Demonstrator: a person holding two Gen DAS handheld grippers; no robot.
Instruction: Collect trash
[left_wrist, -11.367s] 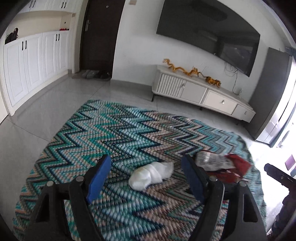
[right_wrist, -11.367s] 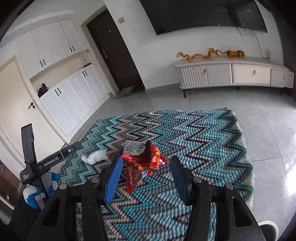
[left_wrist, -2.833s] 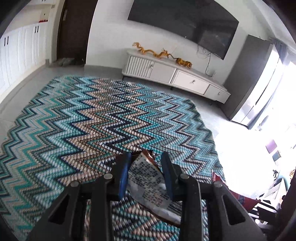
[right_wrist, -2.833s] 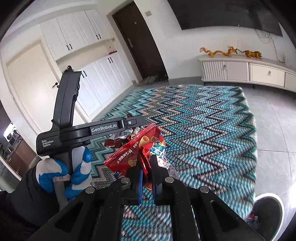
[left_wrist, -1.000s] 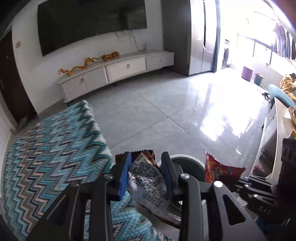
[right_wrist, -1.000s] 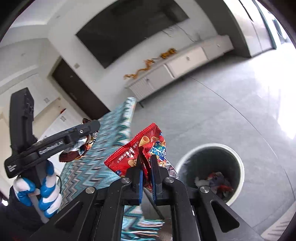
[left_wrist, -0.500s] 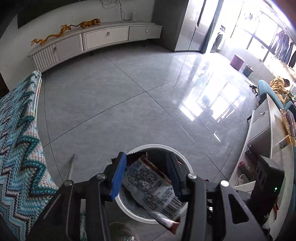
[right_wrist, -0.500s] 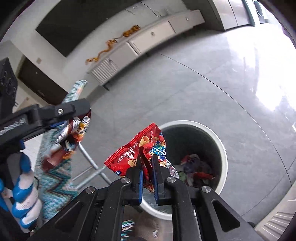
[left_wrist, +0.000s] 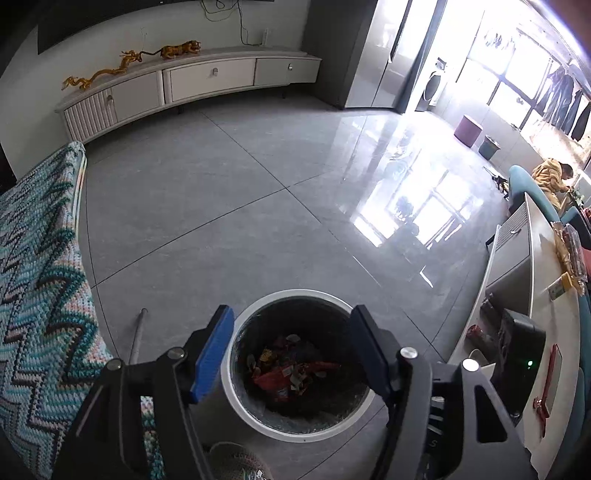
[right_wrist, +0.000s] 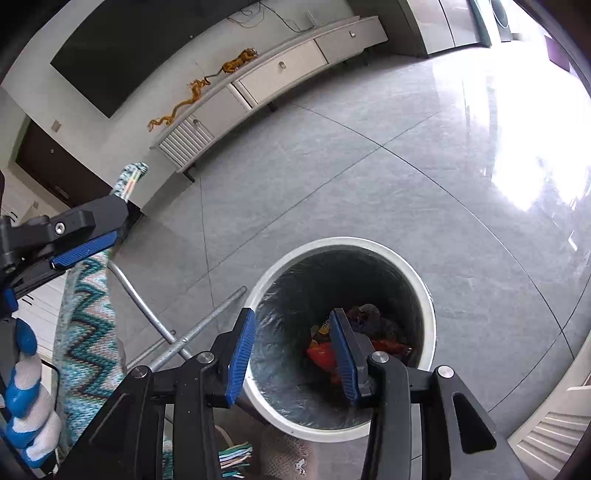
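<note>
The left black two-finger gripper with blue ribbed pads (left_wrist: 291, 354) is held pointing downward, its jaws spread wide with nothing between them. The right black gripper with blue pads (right_wrist: 293, 354) is likewise angled down and parted, empty. A hand in a white-and-blue knitted glove (right_wrist: 24, 402) is seen gripping the left handle.

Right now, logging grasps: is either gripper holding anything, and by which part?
Nothing. The left gripper and right gripper are both open and empty above the bin; wrappers lie inside it.
</note>
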